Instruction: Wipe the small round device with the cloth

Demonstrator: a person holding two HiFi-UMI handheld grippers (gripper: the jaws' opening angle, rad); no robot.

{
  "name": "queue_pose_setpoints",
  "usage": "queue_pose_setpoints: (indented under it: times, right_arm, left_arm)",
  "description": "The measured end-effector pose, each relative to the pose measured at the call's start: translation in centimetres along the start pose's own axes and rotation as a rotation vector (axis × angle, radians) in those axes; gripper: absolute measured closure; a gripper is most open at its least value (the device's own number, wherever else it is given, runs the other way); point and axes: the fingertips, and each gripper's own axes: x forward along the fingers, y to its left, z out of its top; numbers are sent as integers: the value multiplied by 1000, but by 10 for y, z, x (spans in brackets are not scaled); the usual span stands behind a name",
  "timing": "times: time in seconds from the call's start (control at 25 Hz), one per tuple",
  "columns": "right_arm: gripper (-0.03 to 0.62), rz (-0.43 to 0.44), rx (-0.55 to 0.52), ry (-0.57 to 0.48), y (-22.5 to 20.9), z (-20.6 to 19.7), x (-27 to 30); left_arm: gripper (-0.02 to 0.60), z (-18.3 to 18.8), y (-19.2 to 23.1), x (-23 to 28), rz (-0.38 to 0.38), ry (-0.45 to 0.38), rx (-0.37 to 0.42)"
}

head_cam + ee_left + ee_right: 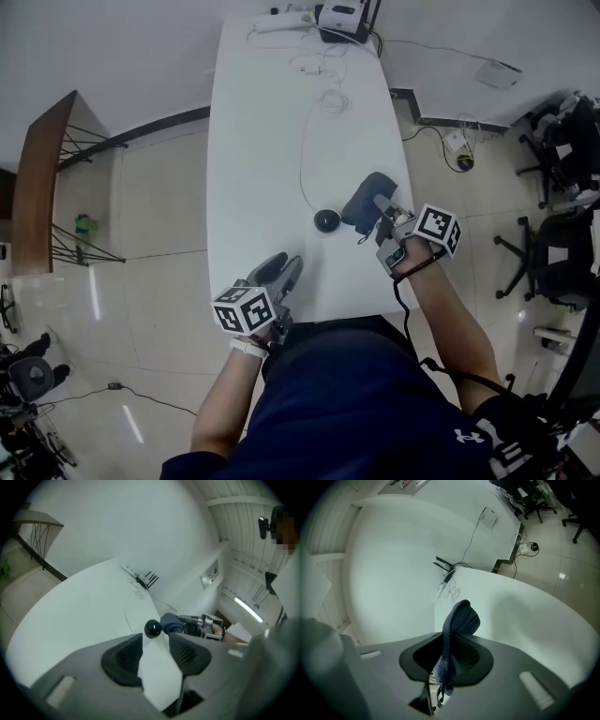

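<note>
The right tongs [447,663] pinch the dark cloth [461,618] just at three o'clock of the small round device [326,221] on the white tabletop [262,141], while the left tongs [154,645] gape empty at its seven o'clock.

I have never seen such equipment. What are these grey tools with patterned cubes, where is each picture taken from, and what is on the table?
There is no robot: a person holds a two-finger gripper in each hand. The head view looks down from a camera on the person's head; the two gripper views look along each gripper's own fingers. On the long white table sits a small round black device with a thin white cable. The right gripper is shut on a folded dark blue cloth, close beside the device. The left gripper is open and empty, aimed toward the device.
</note>
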Motion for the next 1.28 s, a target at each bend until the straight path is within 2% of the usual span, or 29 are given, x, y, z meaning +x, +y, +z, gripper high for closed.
queue_pose_setpoints:
  times: [0.08,0.16,0.28,0.36,0.44,0.52,0.64,0.76,0.88,0.96,1.08,1.28]
  right_arm:
    - [531,31,-110,6,7,17,5]
    - [531,75,-317,56,23,22,21]
    - [531,137,-619,234,29,-4,56]
    - [531,141,-738,374,8,-33,77]
    - [531,164,-761,501,-12,-60,90]
    - [531,194,-713,579,-24,-78,97]
    - [531,216,-640,608,-28,-80,100]
    - [531,286,-594,636,-11,-76,94]
    - [531,353,-682,659,22,-73,84]
    - [531,385,-824,682,46,-77,74]
    - [531,391,-1159,722,69,-91,56]
    - [531,265,-1816,720,78,-129,28]
  left_arm:
    - [405,3,-7,7,14,-1,31]
    - [405,7,-14,16,30,3,85]
    - [405,10,-23,34,53,20,170]
    - [403,8,-24,47,66,43,205]
    - [402,2,-23,58,77,76,221]
    - [399,-7,-19,67,88,116,233]
    - [391,-17,-13,75,95,154,233]
    - [391,-17,-9,74,92,144,209]
    - [391,-15,-5,66,91,132,195]
    - [391,-13,-3,60,99,124,198]
    - [391,-7,-1,51,110,106,226]
    - [391,-2,-1,34,90,80,216]
